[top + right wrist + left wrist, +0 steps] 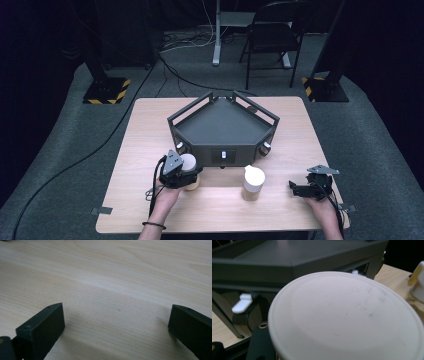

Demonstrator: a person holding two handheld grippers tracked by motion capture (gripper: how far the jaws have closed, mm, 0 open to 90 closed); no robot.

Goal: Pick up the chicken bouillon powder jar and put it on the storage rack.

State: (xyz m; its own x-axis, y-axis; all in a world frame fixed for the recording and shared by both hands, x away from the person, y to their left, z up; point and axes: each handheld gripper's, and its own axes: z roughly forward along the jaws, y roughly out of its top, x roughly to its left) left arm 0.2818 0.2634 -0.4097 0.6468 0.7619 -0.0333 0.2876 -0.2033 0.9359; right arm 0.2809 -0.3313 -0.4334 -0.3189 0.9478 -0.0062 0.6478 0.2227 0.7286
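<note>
Left gripper (186, 176): I have it near the left of the table (150, 130), jaws closed on the left jar (189, 163); the pads themselves are hidden under the lid, so I judge the grip from how the gripper wraps the jar.
Left jar: it stands on the table just in front of the tray's (222, 125) near-left corner, white lid up, tan body below.
Handling: I judge it light and stiff, likely a smooth, slippery wall. I'd hold low on the body, under the lid rim, and keep it upright in case the lid is loose.
Left gripper view: it gives me the lid (347, 320) close up, faint scuffs on top, the tray's underside and a white clip (242, 303) behind it. The high view gives none of that detail.
Tray: dark, railed, empty, at the table's middle and far side.
Second jar (253, 183): near centre, well apart from both grippers; its lid looks tilted.
Right gripper (300, 189): near the right edge, resting low, jaws wide with nothing between them.
Right gripper view: bare wood grain (120, 285) between the two jaws, which confirms the gap better than the high view does.
</note>
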